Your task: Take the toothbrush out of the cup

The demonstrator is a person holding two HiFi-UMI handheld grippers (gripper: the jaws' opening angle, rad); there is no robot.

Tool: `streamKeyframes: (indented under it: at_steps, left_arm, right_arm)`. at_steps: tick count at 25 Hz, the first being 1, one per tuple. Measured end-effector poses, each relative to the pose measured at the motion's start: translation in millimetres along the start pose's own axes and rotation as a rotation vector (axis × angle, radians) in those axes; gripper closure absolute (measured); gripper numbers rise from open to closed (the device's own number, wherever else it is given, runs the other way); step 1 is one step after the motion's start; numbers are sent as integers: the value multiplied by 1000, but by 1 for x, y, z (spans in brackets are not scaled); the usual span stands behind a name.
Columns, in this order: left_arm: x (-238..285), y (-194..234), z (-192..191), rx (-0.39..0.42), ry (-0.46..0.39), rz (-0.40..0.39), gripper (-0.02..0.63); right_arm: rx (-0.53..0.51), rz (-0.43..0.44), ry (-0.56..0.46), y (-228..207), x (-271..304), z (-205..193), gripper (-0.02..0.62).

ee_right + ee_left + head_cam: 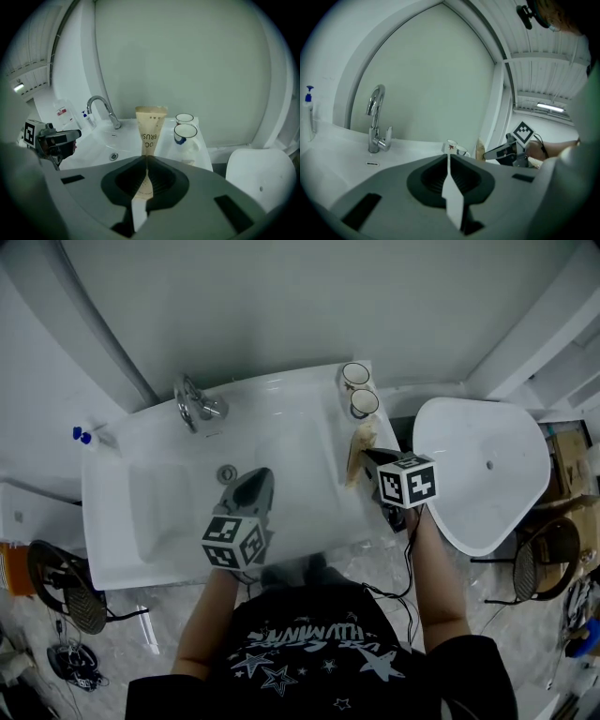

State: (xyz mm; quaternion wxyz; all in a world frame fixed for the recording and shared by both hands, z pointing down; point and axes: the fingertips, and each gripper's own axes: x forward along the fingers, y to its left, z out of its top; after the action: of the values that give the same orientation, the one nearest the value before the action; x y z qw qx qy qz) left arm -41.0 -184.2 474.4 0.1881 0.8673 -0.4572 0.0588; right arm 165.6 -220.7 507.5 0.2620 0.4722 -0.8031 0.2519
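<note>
The washbasin [291, 427] is a white unit that fills the centre of the head view, with a white rounded fixture [483, 474] just beside it on the right. The left gripper [251, 486] hangs over the bowl, near the drain, jaws pressed together with nothing between them. The right gripper [367, 457] is over the right-hand ledge of the washbasin and pinches the lower end of the toothbrush [359, 451] (in a tan paper sleeve). The sleeve extends beyond the jaws toward the back wall. A chrome faucet [197, 407] stands at the rear left. Two cups [355, 375] stand side by side at the rear right corner. The toothbrush is clear of both cups, just in front of the nearer one.
</note>
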Motion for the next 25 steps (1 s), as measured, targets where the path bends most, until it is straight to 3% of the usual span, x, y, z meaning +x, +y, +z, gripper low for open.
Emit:
streamKeyframes:
  at_steps: [5, 11, 25]
  left_arm:
    - [-4, 1, -1, 4, 5, 4, 577]
    - [-5, 1, -4, 6, 10, 21, 577]
    - [4, -8, -13, -5, 23, 85, 577]
  right_arm:
    - [49, -20, 86, -8, 15, -30, 572]
    - [139, -38, 91, -21, 34, -41, 572]
    - [184, -91, 162, -39, 77, -71, 571]
